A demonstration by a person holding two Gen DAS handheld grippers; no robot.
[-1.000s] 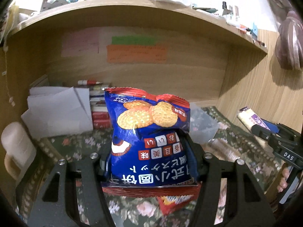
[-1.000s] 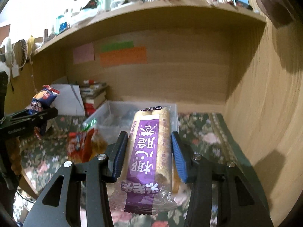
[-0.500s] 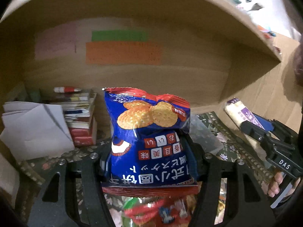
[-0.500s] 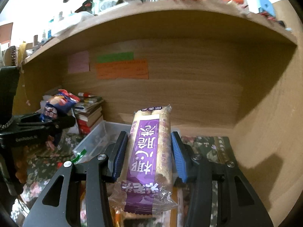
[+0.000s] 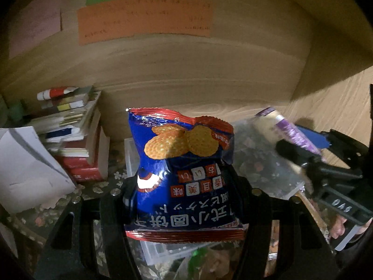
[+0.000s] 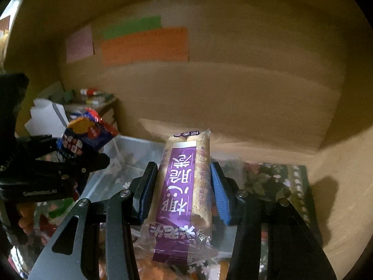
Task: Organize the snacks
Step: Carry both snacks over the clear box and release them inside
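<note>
The left gripper (image 5: pixel 184 200) is clamped on a blue biscuit bag (image 5: pixel 184 175), held upright between the jaws with its red crimped seam at the top. The right gripper (image 6: pixel 181 186) is clamped on a purple-labelled snack bar (image 6: pixel 186 182), gripped across its width by the blue pads (image 6: pixel 146 191). Both snacks hang above a clear plastic bin (image 6: pixel 130 149) that sits on the floral cloth (image 6: pixel 275 179) under the wooden shelf, beside a stack of books (image 5: pixel 79 140). The step in hand appears to be delivery into the bin. Bring each snack over the bin's interior, not over its rim, before loosening the jaws. Lower each item close to the bin floor, since a dropped bag may tip out. Keep the two grippers apart; they work side by side here. The bin's near wall is dim and partly hidden, so its exact edge is uncertain.
</note>
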